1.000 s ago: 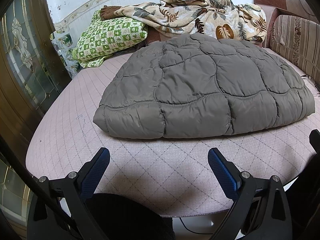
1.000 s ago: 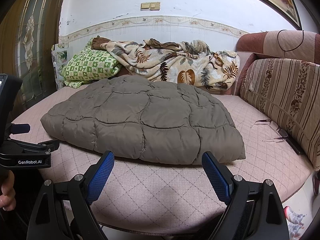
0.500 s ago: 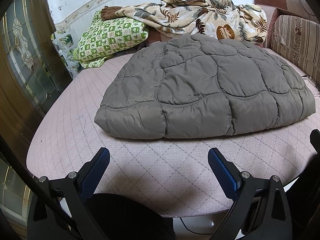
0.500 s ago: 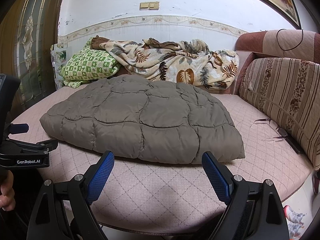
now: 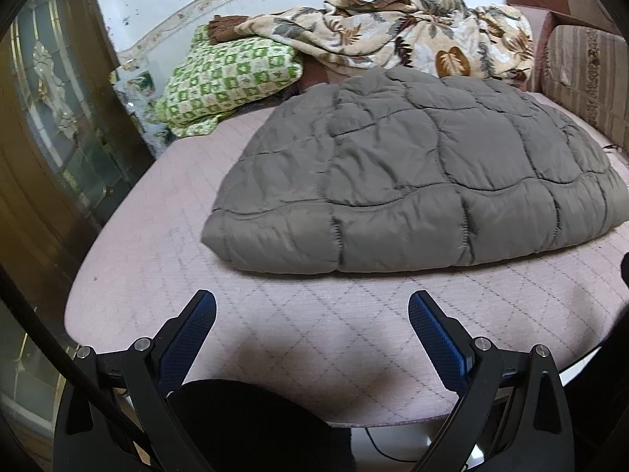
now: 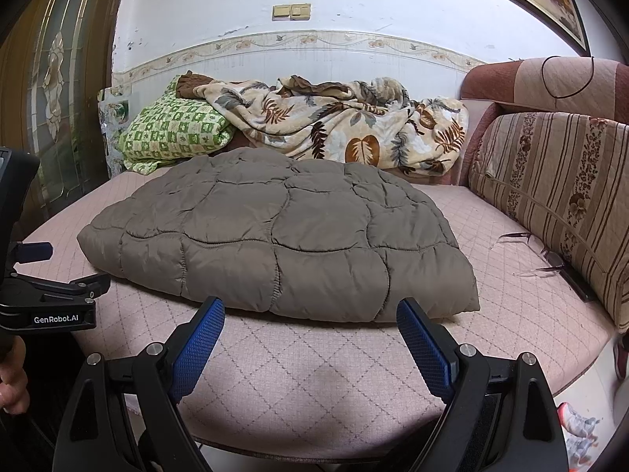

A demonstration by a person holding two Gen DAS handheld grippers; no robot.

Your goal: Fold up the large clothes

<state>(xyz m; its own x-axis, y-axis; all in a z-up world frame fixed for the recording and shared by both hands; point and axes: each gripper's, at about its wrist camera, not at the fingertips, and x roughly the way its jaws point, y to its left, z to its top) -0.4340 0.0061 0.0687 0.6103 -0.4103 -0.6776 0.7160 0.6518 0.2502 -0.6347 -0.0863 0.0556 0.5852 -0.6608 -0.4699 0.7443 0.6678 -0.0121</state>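
A big gray puffy coat (image 5: 412, 181) lies folded flat in the middle of a pink bed (image 5: 298, 330). It looks like a soft, thick bundle with stitched squares.

The left claw (image 5: 312, 308) hangs over the near edge of the bed. Its two blue fingers are spread wide apart and hold nothing. The coat is a little way in front of it, not touching.

The right claw (image 6: 310, 312) is wide open too and holds nothing. Its blue fingers sit just in front of the coat's near edge.

At the far side of the bed, a green checked pillow (image 6: 177, 133) is on the left. A blanket (image 6: 342, 122) with leaf pictures is heaped beside it. A striped cushion (image 6: 550, 196) stands on the right.
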